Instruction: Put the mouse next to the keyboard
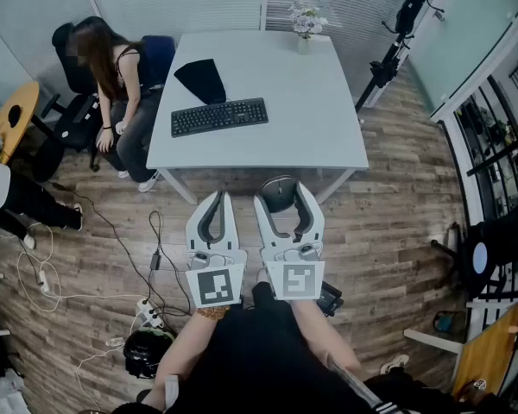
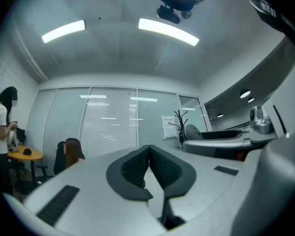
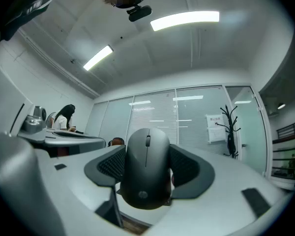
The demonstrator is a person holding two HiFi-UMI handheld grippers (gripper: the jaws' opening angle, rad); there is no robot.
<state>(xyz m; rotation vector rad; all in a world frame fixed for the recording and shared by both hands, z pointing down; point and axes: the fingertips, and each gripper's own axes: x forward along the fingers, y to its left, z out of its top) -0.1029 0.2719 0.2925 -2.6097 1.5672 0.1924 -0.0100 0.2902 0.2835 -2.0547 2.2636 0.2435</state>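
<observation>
The head view looks steeply down at the table (image 1: 311,102) from well back. Both gripper views face slightly upward, sharing the coat rack (image 2: 179,124).

A white desk (image 1: 328,119) stands on a wood floor (image 1: 397,214). On the desk, a black folded cloth (image 1: 202,79) lies near the far left corner and a small vase of flowers (image 1: 306,26) stands at the far edge. A person (image 1: 116,84) sits on a chair at the desk's left side. A yellow round table (image 1: 15,119) stands further left. A black coat rack (image 1: 406,24) stands beyond the far right corner. A power strip (image 1: 147,310) with cables lies on the floor.
</observation>
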